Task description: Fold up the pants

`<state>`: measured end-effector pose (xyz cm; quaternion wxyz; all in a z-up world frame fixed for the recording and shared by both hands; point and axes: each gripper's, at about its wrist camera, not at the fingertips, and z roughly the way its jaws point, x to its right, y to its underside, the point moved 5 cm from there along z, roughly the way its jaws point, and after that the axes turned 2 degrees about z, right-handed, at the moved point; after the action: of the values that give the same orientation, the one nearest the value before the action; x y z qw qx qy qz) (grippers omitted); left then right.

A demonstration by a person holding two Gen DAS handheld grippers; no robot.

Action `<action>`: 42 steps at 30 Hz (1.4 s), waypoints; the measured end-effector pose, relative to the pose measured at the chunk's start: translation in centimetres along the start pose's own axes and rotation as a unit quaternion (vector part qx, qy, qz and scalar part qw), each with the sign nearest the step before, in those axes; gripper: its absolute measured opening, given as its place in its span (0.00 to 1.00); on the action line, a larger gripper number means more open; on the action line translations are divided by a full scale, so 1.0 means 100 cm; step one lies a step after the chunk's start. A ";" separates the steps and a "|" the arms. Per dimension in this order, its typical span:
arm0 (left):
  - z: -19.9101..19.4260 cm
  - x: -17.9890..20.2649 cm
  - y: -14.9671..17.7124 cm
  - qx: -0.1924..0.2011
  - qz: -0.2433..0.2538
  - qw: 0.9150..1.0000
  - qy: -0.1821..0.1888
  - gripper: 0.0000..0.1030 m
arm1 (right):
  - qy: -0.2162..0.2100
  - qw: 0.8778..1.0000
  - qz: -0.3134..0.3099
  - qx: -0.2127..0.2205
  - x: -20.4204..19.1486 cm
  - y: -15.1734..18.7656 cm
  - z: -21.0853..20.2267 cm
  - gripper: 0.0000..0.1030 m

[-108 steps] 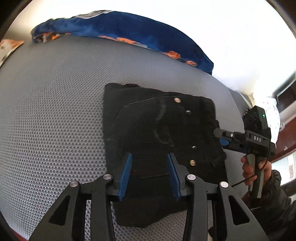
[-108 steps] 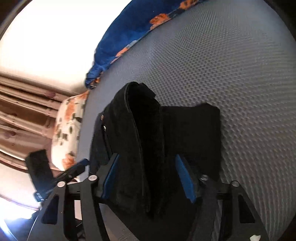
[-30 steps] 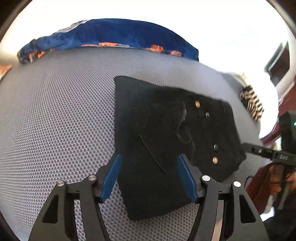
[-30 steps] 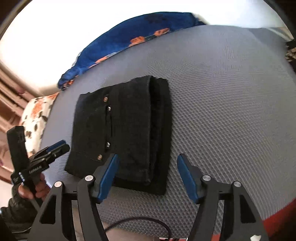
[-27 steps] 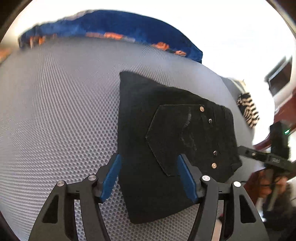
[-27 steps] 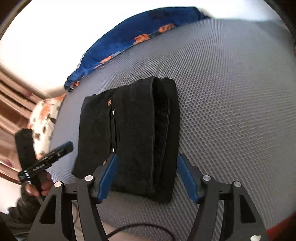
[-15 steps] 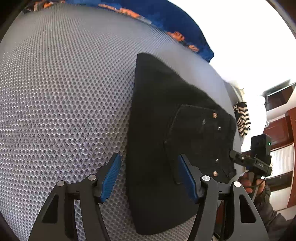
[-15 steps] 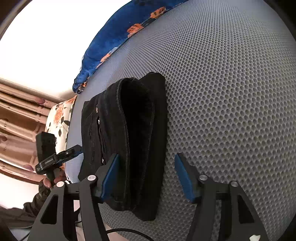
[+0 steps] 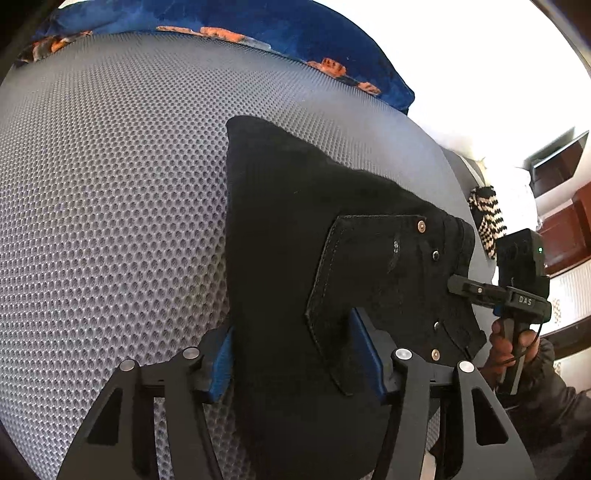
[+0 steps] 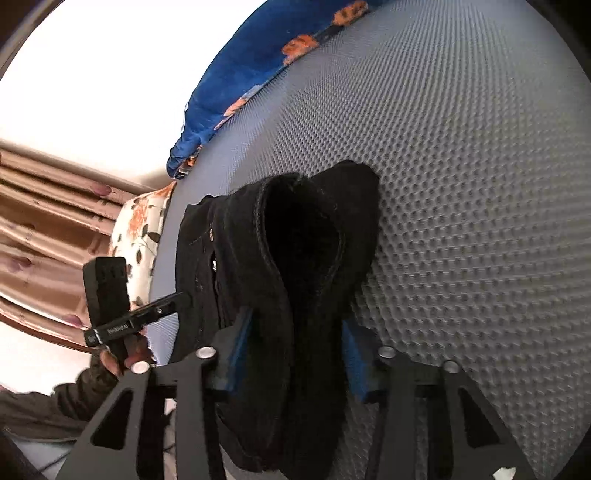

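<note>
A: Pants between both sets of jaws now. Changed from a second back?

B: Yes. Hovering above the folded stack then, spread wide; since dropped onto it, and just been closing. Right gripper: narrowed hard, now clamped on the thick rolled edge, with black cloth bulging up between the blue pads. Left gripper: narrowed only a little, straddling the flat end of the stack, one pad flush with the cloth's border, the other half hidden behind it. No squeeze visible there, so taken as not yet gripping.

A: Meaning for the fold?

B: Probably setting up one more fold, or a lift of the finished bundle; cannot tell which. Looks late in the job either way, already several layers deep.

A: Material?

B: Heavy black denim, matte, stiff enough to hold a rounded loop ahead of the right jaws. Back pocket with pale stitching and small metal rivets, just past the left jaws on the side toward the other gripper. Underneath, grey honeycomb mesh, dimpled and springy-looking. Beyond the jaw tips, blue blanket with orange flowers, soft and rumpled
</note>
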<state>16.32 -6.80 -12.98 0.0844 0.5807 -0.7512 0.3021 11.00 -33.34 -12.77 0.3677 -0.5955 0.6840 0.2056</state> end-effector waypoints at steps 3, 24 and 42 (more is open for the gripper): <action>0.010 0.005 -0.010 0.010 -0.004 1.000 -0.012 0.50 | -0.009 1.000 0.013 0.009 0.002 0.000 0.000 0.33; -0.039 -0.019 -0.100 0.096 -0.016 0.994 -0.054 0.18 | -0.004 0.999 -0.031 0.034 -0.110 -0.070 0.046 0.22; -0.003 -0.121 -0.140 0.091 -0.056 0.989 -0.104 0.41 | 0.117 0.989 -0.087 0.029 -0.103 -0.142 0.116 0.32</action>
<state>32.99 1.29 -13.56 -0.0302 0.6555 -0.6916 0.3018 27.96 -21.07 -10.33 0.3184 -0.6621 0.6735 0.0816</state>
